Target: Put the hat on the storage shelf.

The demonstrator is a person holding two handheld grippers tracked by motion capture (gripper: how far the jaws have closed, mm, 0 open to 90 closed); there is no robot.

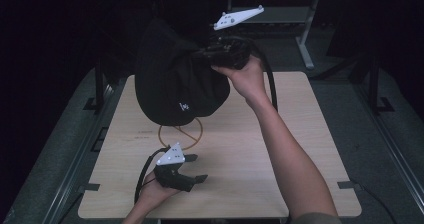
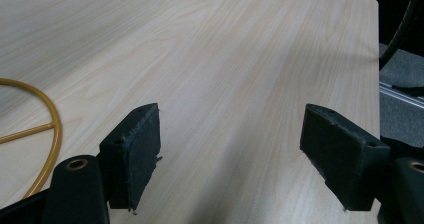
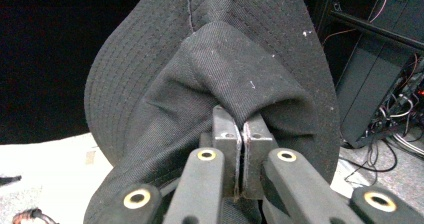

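A black bucket hat [image 1: 175,79] hangs above the far part of the wooden table [image 1: 300,149], lifted clear of it. My right gripper [image 1: 212,54] is shut on the hat's fabric; in the right gripper view the jaws pinch a fold of the hat [image 3: 225,69], with the gripper [image 3: 242,134] pressed together. The left gripper [image 1: 195,168] rests low near the table's front edge, open and holding nothing. In the left gripper view, the left gripper [image 2: 230,149] has bare wood between its pads. A thin yellow wire ring [image 1: 180,133] lies on the table under the hat.
The yellow ring [image 2: 42,129] lies just left of the left jaw. Dark floor and metal rails [image 1: 80,149] flank the table. A grey stand [image 1: 305,39] is beyond the far edge. Cables and dark racks [image 3: 385,84] fill the background to the right.
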